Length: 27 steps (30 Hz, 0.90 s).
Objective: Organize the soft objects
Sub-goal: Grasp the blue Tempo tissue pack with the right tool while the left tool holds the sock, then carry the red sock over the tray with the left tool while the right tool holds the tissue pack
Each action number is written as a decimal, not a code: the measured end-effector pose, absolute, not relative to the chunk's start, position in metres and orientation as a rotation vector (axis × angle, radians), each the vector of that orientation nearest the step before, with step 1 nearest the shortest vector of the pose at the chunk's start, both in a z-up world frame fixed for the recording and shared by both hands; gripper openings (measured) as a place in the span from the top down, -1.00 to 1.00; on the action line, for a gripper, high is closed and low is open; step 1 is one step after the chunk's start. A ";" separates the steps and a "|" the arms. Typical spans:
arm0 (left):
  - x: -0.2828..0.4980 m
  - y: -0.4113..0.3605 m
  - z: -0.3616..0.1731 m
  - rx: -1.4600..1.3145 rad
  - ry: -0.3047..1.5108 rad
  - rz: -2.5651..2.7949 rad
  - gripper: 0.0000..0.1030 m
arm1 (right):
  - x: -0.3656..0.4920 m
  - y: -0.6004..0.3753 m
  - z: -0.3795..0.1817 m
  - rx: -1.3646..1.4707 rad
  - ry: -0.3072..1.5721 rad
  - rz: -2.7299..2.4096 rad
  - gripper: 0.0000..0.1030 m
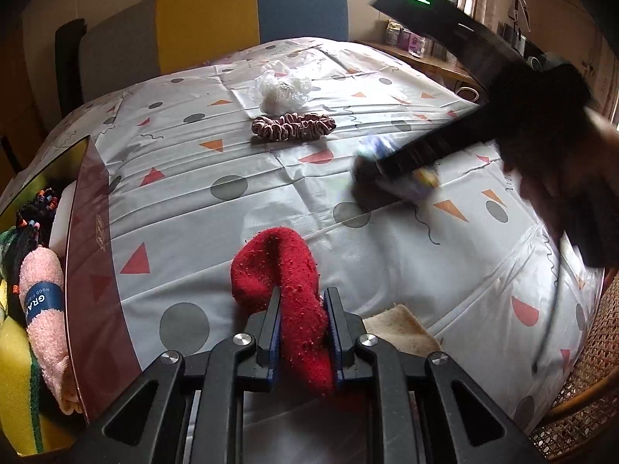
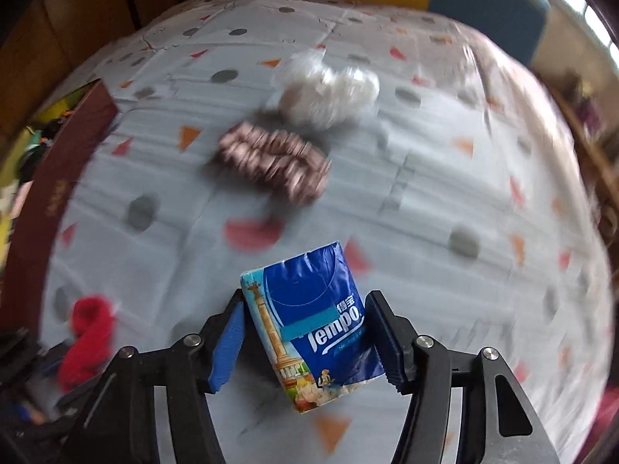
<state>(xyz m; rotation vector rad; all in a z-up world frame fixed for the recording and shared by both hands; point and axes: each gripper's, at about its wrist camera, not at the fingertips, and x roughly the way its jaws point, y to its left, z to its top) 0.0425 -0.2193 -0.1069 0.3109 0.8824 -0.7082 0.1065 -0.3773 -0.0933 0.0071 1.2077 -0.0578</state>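
Lying lengthwise between tongs (image 2: 305, 342): tissue pack (image 2: 309, 328)

The fuzzy wool sock (image 1: 284, 290) is deep red. The soft tissue pack (image 2: 309, 328) is blue, with white letters and a yellow tower drawing on a light blue side. The ruffled fabric scrunchie (image 1: 292, 125) is dusty pink with darker folds. The crumpled plastic bag (image 1: 280, 91) is clear and whitish. The plastic tablecloth (image 1: 387, 270) is pale grey-white, with grey dots, red and orange triangles and thin black wavy lines. The rolled towel (image 1: 44, 297) is light pink with a navy band. The box wall (image 1: 91, 232) is dark maroon.
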 end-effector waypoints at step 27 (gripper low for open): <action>0.019 -0.193 -0.012 0.206 0.783 -0.708 0.74 | 0.073 -0.364 -0.106 0.000 1.101 -0.030 -0.05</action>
